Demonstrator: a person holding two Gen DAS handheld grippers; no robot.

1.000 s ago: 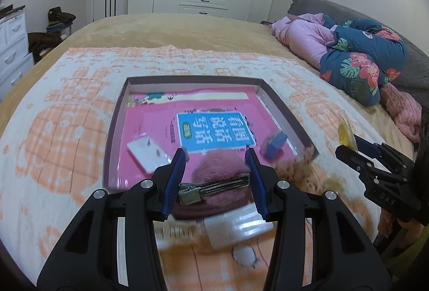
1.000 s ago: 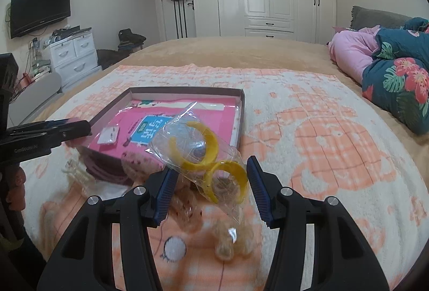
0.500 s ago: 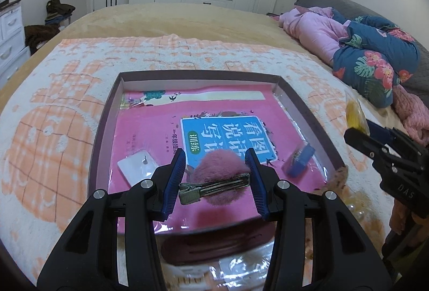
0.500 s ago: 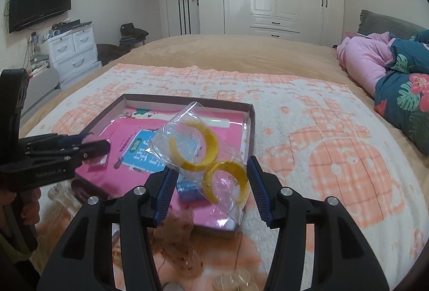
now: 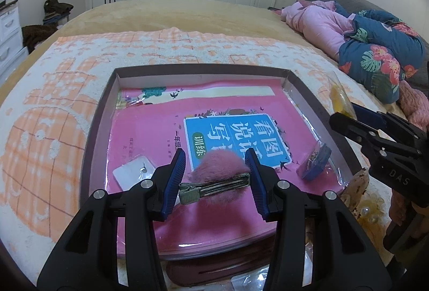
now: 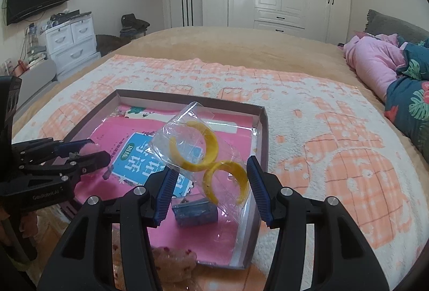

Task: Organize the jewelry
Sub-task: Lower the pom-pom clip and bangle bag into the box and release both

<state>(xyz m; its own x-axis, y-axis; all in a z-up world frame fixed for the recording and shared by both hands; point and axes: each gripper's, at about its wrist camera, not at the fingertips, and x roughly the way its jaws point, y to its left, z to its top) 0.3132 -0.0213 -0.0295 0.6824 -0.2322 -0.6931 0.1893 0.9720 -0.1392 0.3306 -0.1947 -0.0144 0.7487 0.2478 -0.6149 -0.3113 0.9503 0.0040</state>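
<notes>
Grippers both over the tray (image 5: 92,130) on the bed blanket (image 5: 48,135). Left gripper (image 5: 215,178) pinches a pink furry hair clip (image 5: 218,170) across its length, metal clip bar touching both blue pads, held above the tray's near edge. Right gripper (image 6: 209,183) pinches a clear bag (image 6: 187,130) holding two yellow rings (image 6: 203,146), bag sticking up between the fingers over the tray's near right corner. Tray floor is covered by a pink book (image 5: 150,135) with a blue label. On the book: a white earring card (image 5: 132,174) near left, a small blue box (image 5: 315,163) near right by the tray wall. Dark pink strap-like piece (image 5: 219,268) lies just outside the tray's near edge, partly hidden by the left gripper. Pearly beads (image 5: 371,213) and a brown fuzzy item (image 5: 358,190) lie on the blanket beside the tray's near right corner. Pink and floral bedding (image 5: 375,49) is piled at far right.
</notes>
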